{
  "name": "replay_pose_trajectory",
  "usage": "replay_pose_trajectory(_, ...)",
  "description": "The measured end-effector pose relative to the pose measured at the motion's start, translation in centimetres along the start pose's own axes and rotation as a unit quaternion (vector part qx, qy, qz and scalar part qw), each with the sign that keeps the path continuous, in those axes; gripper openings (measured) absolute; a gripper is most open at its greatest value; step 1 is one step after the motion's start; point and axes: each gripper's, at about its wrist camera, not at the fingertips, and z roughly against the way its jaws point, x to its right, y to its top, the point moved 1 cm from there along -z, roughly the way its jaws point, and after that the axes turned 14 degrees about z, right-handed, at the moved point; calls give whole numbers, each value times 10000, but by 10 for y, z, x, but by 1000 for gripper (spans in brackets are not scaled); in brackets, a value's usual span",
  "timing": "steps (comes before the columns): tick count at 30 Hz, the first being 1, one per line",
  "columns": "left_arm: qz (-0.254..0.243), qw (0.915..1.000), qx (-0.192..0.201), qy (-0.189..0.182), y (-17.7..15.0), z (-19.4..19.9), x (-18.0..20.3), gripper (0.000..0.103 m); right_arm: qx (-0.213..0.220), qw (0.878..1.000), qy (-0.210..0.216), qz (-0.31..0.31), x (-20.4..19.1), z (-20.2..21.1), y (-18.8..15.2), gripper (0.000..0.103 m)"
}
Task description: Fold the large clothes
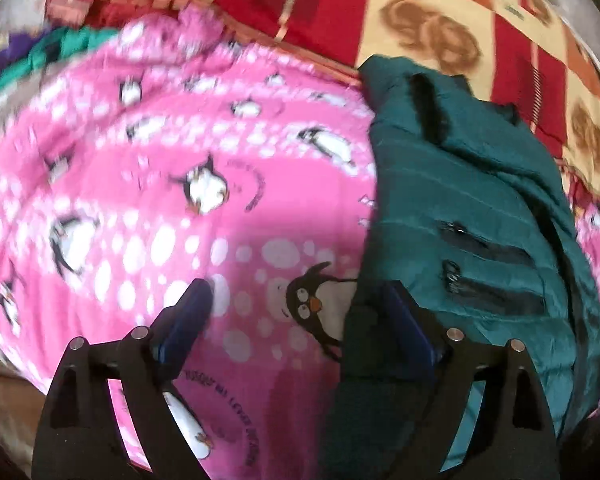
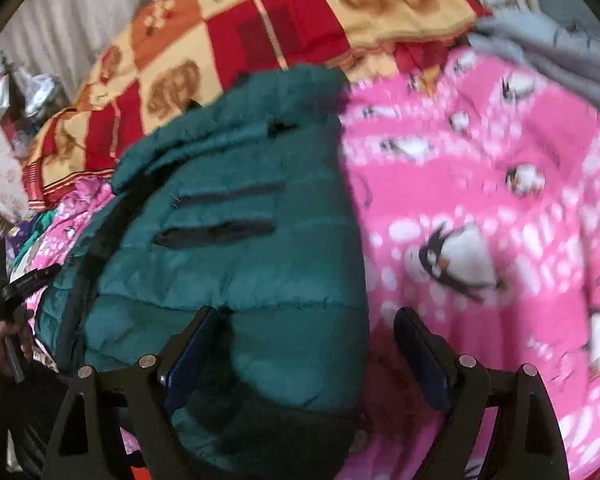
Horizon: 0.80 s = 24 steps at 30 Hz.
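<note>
A teal quilted jacket point(image 1: 460, 208) with two dark zip pockets lies folded on a pink penguin-print blanket point(image 1: 180, 200). In the left wrist view it is on the right. My left gripper point(image 1: 298, 312) is open just above the blanket, its right finger point(image 1: 404, 320) at the jacket's left edge. In the right wrist view the jacket point(image 2: 240, 260) fills the left and middle. My right gripper point(image 2: 308, 332) is open over the jacket's near right corner. Its left finger point(image 2: 196, 344) is over the fabric and its right finger point(image 2: 416, 344) is over the pink blanket point(image 2: 480, 200).
A red, orange and cream checked blanket point(image 1: 420, 20) lies behind the jacket. Green and purple cloth point(image 1: 40, 52) sits at the far left, grey cloth point(image 2: 560, 52) at the far right. A hand point(image 2: 0, 344) holding a black tool shows at the left edge of the right wrist view.
</note>
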Motion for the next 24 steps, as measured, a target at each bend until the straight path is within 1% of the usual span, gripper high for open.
replay_pose_trajectory(1,94,9999,-18,-44,1,-1,-3,88,23,10000,-3,-16,0,-1,0,90)
replay_pose_trajectory(3,98,9999,-15,-33,0,-2,-3,90,32,10000,6,-43,0,-2,-2,91)
replay_pose_trajectory(6,-109,9998,44,153,-5,-6,3,94,44,9999,67,-152,1,-5,-4,94)
replay_pose_trajectory(8,-134,9994,169,263,-7,-9,4,100,45,9998,87,-189,1,-6,-4,95)
replay_pose_trajectory(9,-121,9993,193,282,-8,-10,4,102,41,9998,81,-181,1,-7,-4,95)
replay_pose_trajectory(13,52,9996,207,200,-7,-12,0,102,135,9997,24,-180,-1,-6,-5,95)
replay_pose_trajectory(17,-5,9994,251,223,-8,-12,1,102,243,9996,-73,-157,-2,-4,-7,95)
replay_pose_trajectory(24,-14,9995,241,212,-8,-13,1,102,225,9995,-201,-138,-4,-5,-6,96)
